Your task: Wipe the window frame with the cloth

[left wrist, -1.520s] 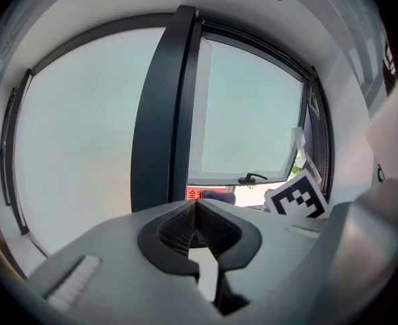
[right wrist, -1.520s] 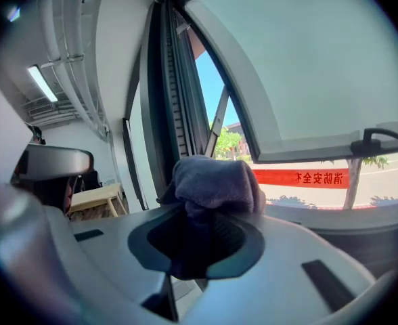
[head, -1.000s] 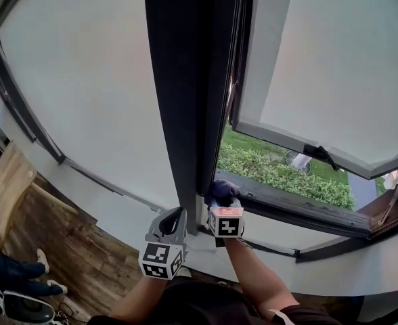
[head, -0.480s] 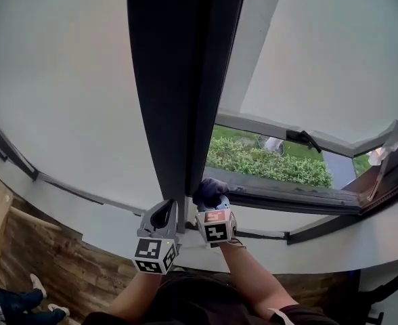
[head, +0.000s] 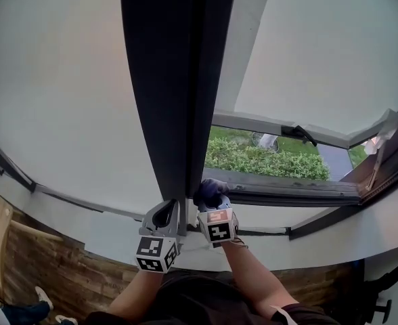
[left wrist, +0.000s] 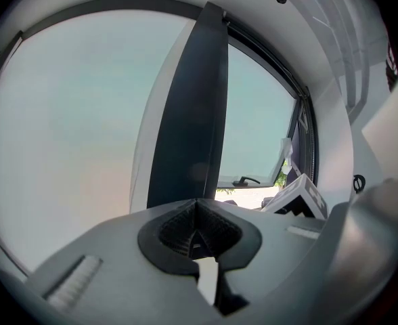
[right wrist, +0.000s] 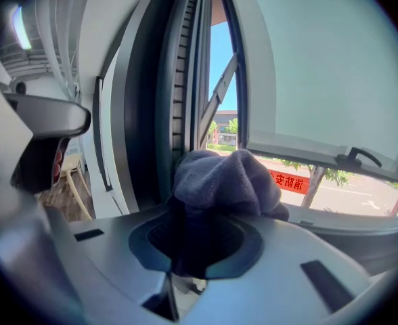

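Note:
A dark window frame post [head: 175, 80] runs up the middle of the head view, with an open sash [head: 300, 59] swung outward to its right. My right gripper [head: 211, 198] is shut on a bunched dark grey-blue cloth [head: 210, 189] that sits at the foot of the post, on the lower frame rail [head: 287, 189]. In the right gripper view the cloth [right wrist: 225, 179] bulges out of the shut jaws beside the frame's ribbed edge [right wrist: 180, 93]. My left gripper [head: 165, 219] is just left of it, jaws shut and empty, with the post [left wrist: 189, 134] ahead.
A sash handle [head: 296, 133] sticks out on the open pane's lower rail. A white sill [head: 300, 242] runs under the window. Green hedge [head: 260, 160] shows outside through the gap. Wooden floor [head: 43, 273] lies below left.
The view has shifted left and up along the post. Both grippers stay close together at the foot of the post, the right one still holding the cloth.

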